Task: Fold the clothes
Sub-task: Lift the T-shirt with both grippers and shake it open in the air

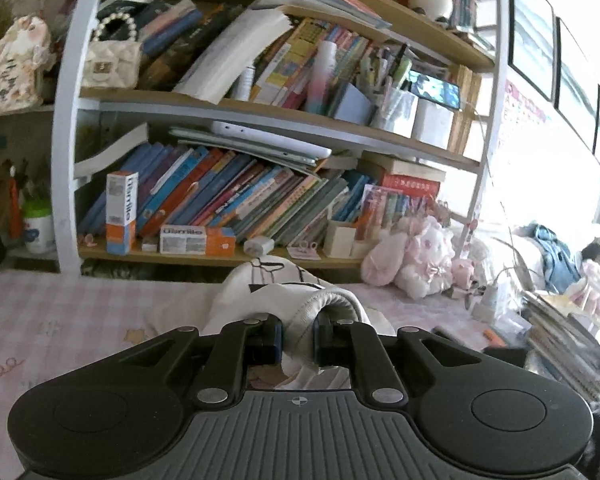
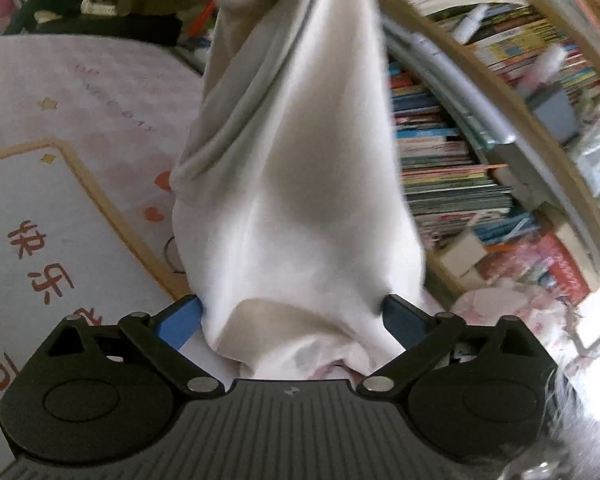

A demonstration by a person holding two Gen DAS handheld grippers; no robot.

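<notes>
- The white garment (image 1: 284,292) is off the pink checked table cover (image 1: 60,312): one bunched end sits in the left gripper (image 1: 298,342), and from the right wrist view the rest of the cloth (image 2: 300,184) hangs in a long drape that runs from the top of the picture down between the right gripper's fingers.
- Left gripper: the jaws are nearly together and pinch a thick rolled edge of the garment; the cloth humps up over the dark fingers (image 1: 266,340), and a bit of black line print shows on the fold above them.
- Right gripper (image 2: 292,320): the jaws stand wide, with the blue pads (image 2: 180,324) on either side of the hanging cloth. The fabric fills the gap and brushes both tips, but I see no squeeze on it; it is loosely straddled, not gripped.
- Behind the left gripper a white-framed bookshelf (image 1: 66,132) with wooden boards is crammed with leaning books, a cream quilted handbag (image 1: 112,60) and orange-and-white boxes (image 1: 120,212).
- A pink and white plush toy (image 1: 416,256) lies at the foot of the shelf on the right side, near a stack of books (image 1: 568,344) at the table's edge.
- Under the right gripper the table cover shows a pale panel (image 2: 40,232) with a tan border and orange characters; the shelf of books (image 2: 452,160) runs tilted on the right and is blurred.
</notes>
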